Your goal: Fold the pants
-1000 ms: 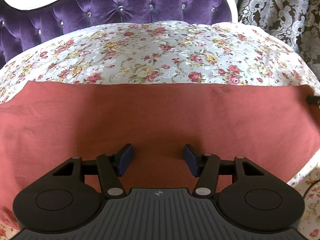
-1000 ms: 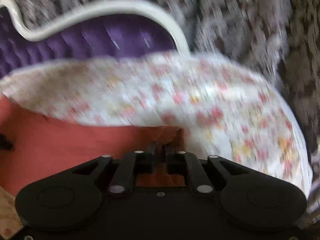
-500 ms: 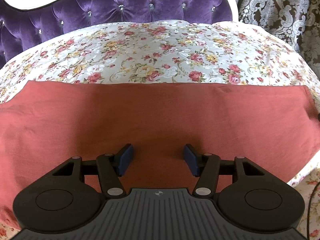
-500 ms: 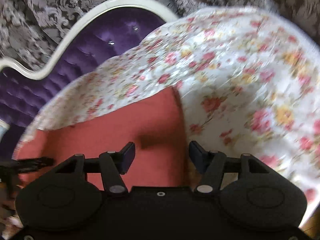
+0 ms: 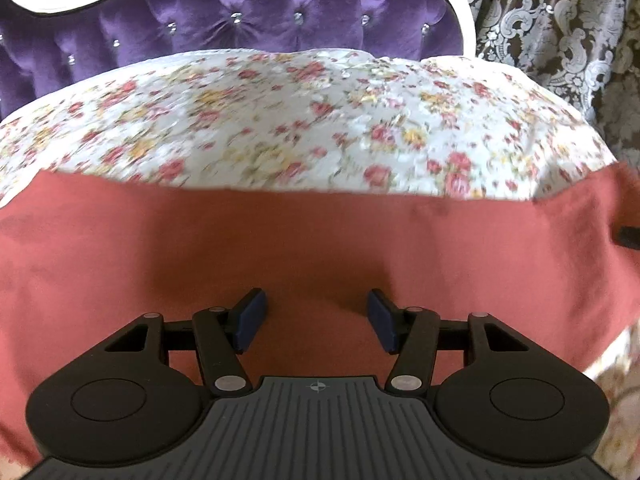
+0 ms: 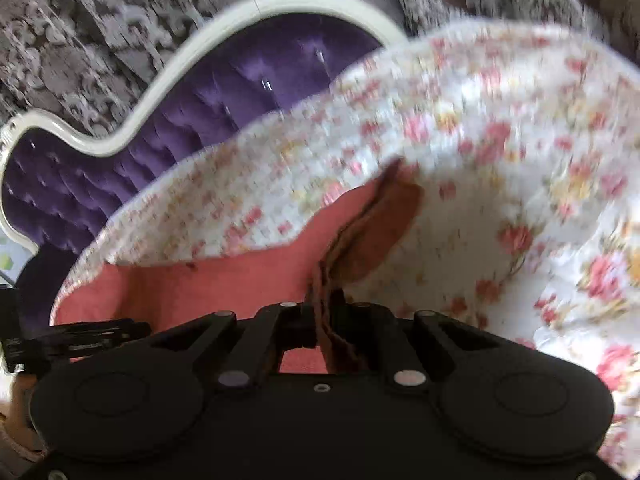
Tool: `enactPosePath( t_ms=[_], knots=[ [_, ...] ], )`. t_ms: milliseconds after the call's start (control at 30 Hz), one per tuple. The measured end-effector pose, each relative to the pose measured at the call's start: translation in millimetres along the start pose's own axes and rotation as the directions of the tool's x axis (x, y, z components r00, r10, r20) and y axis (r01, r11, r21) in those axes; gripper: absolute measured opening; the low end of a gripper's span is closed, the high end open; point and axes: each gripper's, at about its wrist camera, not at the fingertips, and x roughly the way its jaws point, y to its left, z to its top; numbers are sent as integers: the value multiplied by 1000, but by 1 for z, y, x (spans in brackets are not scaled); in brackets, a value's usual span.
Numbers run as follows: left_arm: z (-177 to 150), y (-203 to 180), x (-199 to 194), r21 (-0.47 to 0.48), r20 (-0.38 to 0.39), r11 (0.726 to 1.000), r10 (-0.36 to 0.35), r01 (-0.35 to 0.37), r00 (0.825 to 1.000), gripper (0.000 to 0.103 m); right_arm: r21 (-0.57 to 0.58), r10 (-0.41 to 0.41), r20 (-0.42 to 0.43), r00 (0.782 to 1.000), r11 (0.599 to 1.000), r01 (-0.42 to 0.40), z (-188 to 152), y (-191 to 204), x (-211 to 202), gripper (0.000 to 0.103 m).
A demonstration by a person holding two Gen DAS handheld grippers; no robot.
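The rust-red pants (image 5: pixel 312 240) lie spread flat across the floral bedsheet (image 5: pixel 304 120). My left gripper (image 5: pixel 317 320) is open and empty, hovering low over the middle of the pants. My right gripper (image 6: pixel 328 320) is shut on the right end of the pants (image 6: pixel 372 232), and the pinched fabric edge stands lifted off the sheet. The rest of the pants (image 6: pixel 208 284) stretches away to the left in the right wrist view. A dark tip of the right gripper (image 5: pixel 630 237) shows at the right edge of the left wrist view.
A purple tufted headboard (image 5: pixel 248 32) with a white frame stands behind the bed. Patterned brown curtains (image 5: pixel 560 32) hang at the right. The floral sheet (image 6: pixel 520 160) extends right of the pants. The left gripper's body (image 6: pixel 72 338) shows at the left in the right wrist view.
My right gripper was open over the pants' right end half a second ago and has closed on it, lifting the edge. The left gripper has shifted slightly, still open.
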Motion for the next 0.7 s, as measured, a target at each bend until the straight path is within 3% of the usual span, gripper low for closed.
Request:
enactPosePath(
  t_ms=[200,367,500,700],
  knots=[
    [32,-13,31,14,3,998,63,-63,998,55,34,26,64,998,999,-29,15,22,-26,12],
    [37,-15,25,14,-2,997,77,-77,997,53,38,11,58,998,999,-13,23,40,-22,12],
    [17,-3,-6,-25,12,999,31,-30,999,53,42,3,54,999,999,-5,25,56,-20,12],
    [-31,9,-21,23,-76,1000,-5,7,997,53,-28,3,39,999,1000,-2,24,105,-8,12]
  ],
)
